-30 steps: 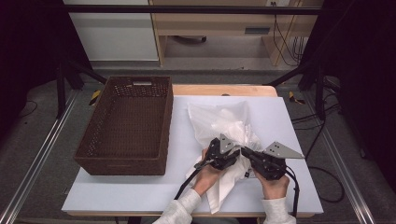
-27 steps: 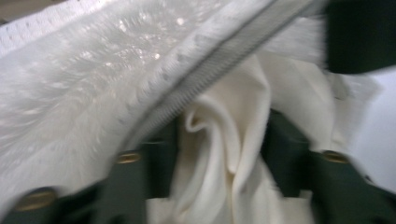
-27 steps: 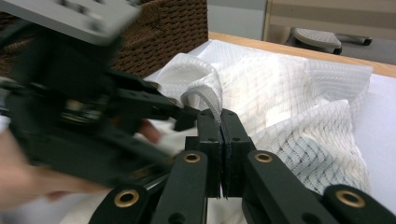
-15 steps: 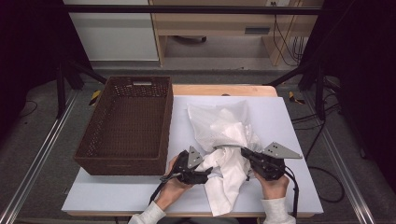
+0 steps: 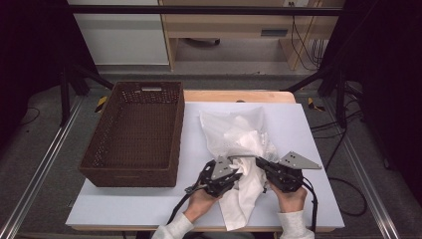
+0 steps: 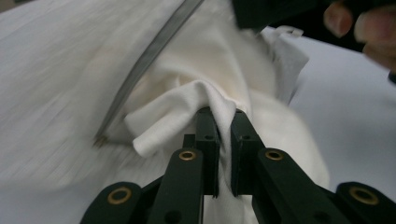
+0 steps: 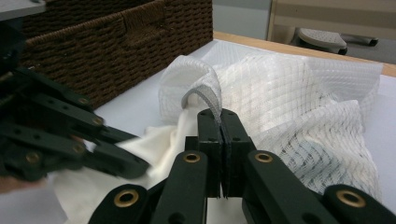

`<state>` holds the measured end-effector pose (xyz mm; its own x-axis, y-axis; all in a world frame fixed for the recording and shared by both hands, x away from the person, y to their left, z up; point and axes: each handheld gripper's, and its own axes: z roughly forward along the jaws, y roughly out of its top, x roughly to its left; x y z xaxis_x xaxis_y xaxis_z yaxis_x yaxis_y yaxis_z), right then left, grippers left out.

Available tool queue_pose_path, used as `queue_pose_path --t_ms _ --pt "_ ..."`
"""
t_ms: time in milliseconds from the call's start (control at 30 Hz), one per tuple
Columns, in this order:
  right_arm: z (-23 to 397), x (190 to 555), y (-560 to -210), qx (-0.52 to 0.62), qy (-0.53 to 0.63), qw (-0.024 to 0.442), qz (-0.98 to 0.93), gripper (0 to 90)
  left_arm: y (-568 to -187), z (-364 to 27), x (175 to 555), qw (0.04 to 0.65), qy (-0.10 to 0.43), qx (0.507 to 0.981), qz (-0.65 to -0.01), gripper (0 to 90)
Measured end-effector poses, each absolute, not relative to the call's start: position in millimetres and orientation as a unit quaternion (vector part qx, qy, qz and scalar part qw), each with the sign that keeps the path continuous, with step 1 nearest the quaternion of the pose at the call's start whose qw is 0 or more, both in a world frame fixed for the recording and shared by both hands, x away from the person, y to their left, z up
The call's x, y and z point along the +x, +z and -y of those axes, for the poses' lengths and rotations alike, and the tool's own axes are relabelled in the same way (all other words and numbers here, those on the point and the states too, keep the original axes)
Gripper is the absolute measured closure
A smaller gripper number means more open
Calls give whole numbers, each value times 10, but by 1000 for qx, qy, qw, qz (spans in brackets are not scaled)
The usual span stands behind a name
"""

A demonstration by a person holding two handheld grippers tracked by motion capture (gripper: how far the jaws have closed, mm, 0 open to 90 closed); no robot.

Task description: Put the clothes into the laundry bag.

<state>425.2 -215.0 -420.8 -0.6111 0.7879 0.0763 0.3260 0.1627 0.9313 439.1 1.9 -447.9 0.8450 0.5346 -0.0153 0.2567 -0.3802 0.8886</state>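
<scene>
Here, on the white table (image 5: 308, 129), a mesh laundry bag (image 5: 234, 132) lies crumpled right of centre, a white cloth (image 5: 244, 199) spilling from its near end toward the table's front edge. A dark brown wicker basket (image 5: 137, 132) stands at the left of the table, well apart from the bag's body; its inside looks bare from the high view.

Left tongs (image 5: 238, 175) come in from the bottom of the high view, held by the person's left hand (image 5: 201, 199), white sleeve at the wrist. In the left gripper view these tongs (image 6: 224, 116) are nearly closed, a fold of the white cloth (image 6: 177, 116) pinched between the two black jaws. A thin grey strip, blurred, runs diagonally across the fabric behind; cannot tell what it is.

Right tongs (image 5: 260, 163) sit just right of the left pair, tips near each other over the bag's mouth. Right hand (image 5: 288, 196) behind them; grey three-cornered plate on top. In the right gripper view the tongs (image 7: 223, 116) are clamped tight on the grey-edged rim of the mesh laundry bag (image 7: 289, 93), which arches up out of the jaws. The basket (image 7: 116, 42) shows behind, left, and the left tongs (image 7: 135, 165) reach in from the left, touching the cloth (image 7: 159, 144).
</scene>
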Motion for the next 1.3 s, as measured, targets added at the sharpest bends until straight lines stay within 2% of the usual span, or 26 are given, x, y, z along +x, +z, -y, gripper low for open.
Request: queue_pose_path --t_ms 100,267,333,467,533,567,667,700,800,900,1067,1200,1300 --pt "2154 4253 -4205 380 525 219 -730 891 -4484 220 4427 512 142 813 -238 824" --pt "2179 4238 -4189 380 530 218 -726 892 -4554 458 4552 504 201 799 -261 822" --pt "2198 4232 -4181 383 535 212 -723 892 -4596 484 4657 513 184 788 -287 826" --pt "2227 4239 -4190 390 533 210 -721 892 -4604 518 4696 506 197 792 -278 826" --pt "2228 4242 -4200 390 531 210 -722 892 -4597 498 4691 508 186 792 -283 820" --pt "2227 4242 -4203 389 530 212 -723 892 -4586 478 4676 512 177 792 -281 797" --pt "2232 4250 -4215 390 523 219 -726 892 -4523 397 4541 506 159 810 -249 516" --pt "2242 4253 -4220 391 523 218 -725 891 -4511 371 4498 500 164 816 -239 461" --pt "2254 4253 -4231 394 520 219 -725 891 -4453 221 4366 495 151 827 -220 351" --pt "2254 4249 -4232 393 520 220 -726 891 -4371 10 4280 497 152 826 -218 315" --pt "2242 4253 -4237 391 519 221 -727 891 -4276 -370 4351 491 173 814 -257 319" --pt "2233 4256 -4238 390 518 222 -728 891 -4396 -549 4548 462 188 813 -300 389" --pt "2232 4255 -4239 390 518 222 -729 891 -4565 -593 4694 437 177 818 -329 430"
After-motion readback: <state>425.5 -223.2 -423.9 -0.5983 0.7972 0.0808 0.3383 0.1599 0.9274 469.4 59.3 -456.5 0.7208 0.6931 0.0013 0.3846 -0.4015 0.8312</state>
